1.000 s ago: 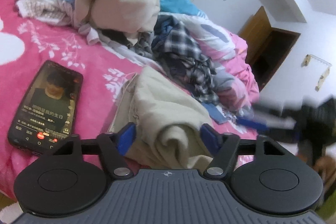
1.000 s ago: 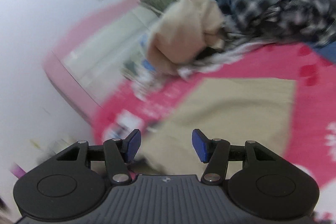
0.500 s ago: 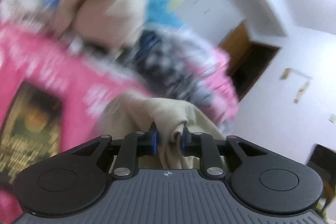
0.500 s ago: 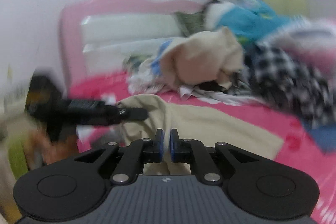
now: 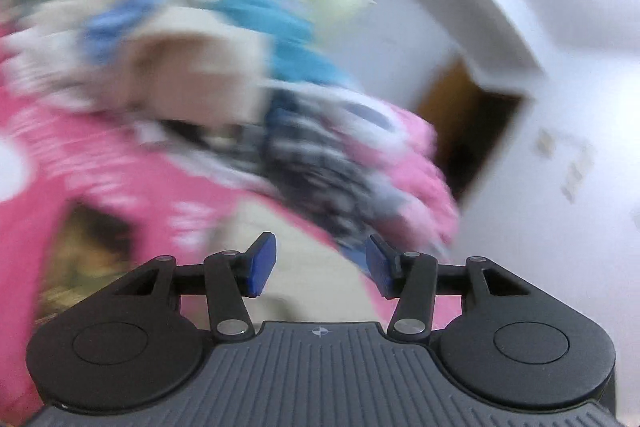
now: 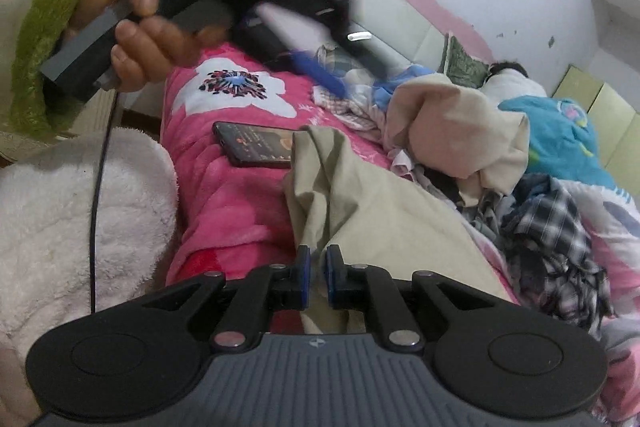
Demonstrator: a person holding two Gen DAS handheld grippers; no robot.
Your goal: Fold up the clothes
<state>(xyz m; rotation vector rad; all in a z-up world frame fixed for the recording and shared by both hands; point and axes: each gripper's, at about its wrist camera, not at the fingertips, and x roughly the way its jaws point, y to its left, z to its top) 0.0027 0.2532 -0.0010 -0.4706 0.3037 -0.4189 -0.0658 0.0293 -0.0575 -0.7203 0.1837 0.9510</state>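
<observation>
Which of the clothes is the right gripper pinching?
The flat beige garment beside the phone. The right gripper is shut on its edge; the rest sit piled behind.

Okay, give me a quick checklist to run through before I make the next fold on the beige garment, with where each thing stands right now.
1. Right tool gripping the beige garment: ok, pads pinch its near edge.
2. Left tool holding fabric: not ok, jaws have just been opening, nothing between them.
3. Phone clear of the fold: not ok, the garment's corner overlaps its end.
4. Garment lying flat: not ok, bunched near the phone.
5. Clothes pile apart from the garment: cannot tell, they meet along its far edge.
6. Left view sharp: not ok, blurred.
</observation>
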